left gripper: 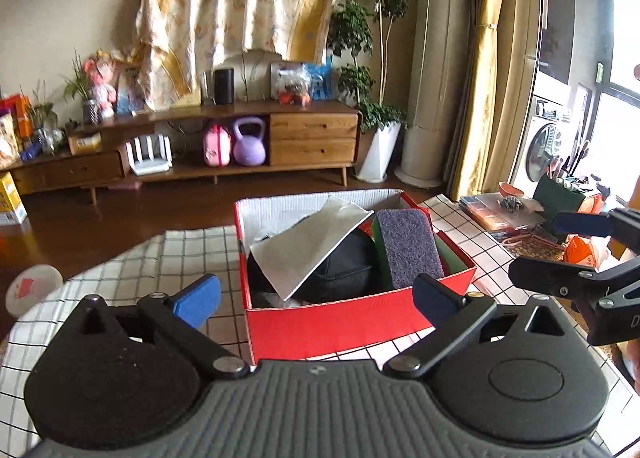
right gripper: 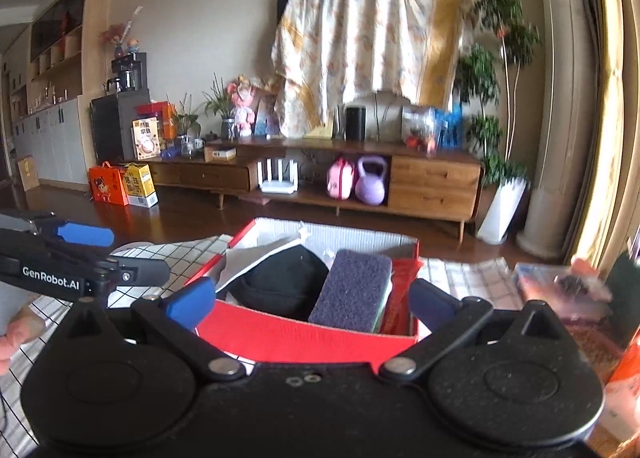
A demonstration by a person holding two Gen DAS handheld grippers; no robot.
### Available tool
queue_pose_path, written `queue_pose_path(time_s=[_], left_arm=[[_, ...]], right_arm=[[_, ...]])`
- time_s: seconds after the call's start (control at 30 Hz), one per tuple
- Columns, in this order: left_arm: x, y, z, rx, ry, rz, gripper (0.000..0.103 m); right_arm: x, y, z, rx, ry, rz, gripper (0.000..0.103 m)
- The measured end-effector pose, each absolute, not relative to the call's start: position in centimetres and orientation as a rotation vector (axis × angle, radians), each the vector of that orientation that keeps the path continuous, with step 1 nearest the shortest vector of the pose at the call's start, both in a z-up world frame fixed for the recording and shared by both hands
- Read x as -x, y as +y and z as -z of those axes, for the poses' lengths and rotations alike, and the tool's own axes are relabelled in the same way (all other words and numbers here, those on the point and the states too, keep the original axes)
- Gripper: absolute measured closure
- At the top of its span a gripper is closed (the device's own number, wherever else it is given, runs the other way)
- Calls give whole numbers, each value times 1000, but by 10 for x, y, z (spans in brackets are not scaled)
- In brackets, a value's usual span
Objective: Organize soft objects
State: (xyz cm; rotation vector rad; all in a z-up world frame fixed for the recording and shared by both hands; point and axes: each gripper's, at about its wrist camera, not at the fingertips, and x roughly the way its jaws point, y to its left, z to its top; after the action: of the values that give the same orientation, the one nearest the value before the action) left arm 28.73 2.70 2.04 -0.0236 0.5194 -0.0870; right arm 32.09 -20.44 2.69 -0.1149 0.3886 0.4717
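A red cardboard box (left gripper: 340, 326) stands on the checked tablecloth. In it lie a purple-topped sponge (left gripper: 408, 246), a black soft item (left gripper: 344, 266) and a grey-white flat sheet (left gripper: 308, 246) leaning over the black item. My left gripper (left gripper: 316, 298) is open and empty, held just before the box's near wall. My right gripper (right gripper: 312, 304) is open and empty, also at the near wall of the box (right gripper: 304, 338), with the sponge (right gripper: 352, 290) and black item (right gripper: 280, 282) ahead. The right gripper also shows at the right edge of the left wrist view (left gripper: 560, 250), the left gripper at the left of the right wrist view (right gripper: 116, 254).
The checked tablecloth (left gripper: 172, 258) covers the table. Clutter lies at the table's right: a clear plastic case (left gripper: 496, 214), an orange bag (left gripper: 584, 250), a dark green holder (left gripper: 560, 194). Beyond are dark floor and a wooden TV cabinet (left gripper: 240, 146).
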Motion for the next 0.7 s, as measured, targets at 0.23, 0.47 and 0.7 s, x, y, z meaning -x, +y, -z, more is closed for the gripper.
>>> queue_pose_path(time_s=[0.23, 0.47, 0.7], left_arm=[[-263, 21, -26, -10, 474, 70, 0], [-251, 24, -28, 48, 470, 82, 0], [-241, 25, -26, 81, 467, 83, 0]], right_arm=[[-303, -213, -27, 40, 366, -419, 0], [-296, -224, -18, -39, 379, -395, 0], [-294, -221, -20, -15, 382, -383, 0]])
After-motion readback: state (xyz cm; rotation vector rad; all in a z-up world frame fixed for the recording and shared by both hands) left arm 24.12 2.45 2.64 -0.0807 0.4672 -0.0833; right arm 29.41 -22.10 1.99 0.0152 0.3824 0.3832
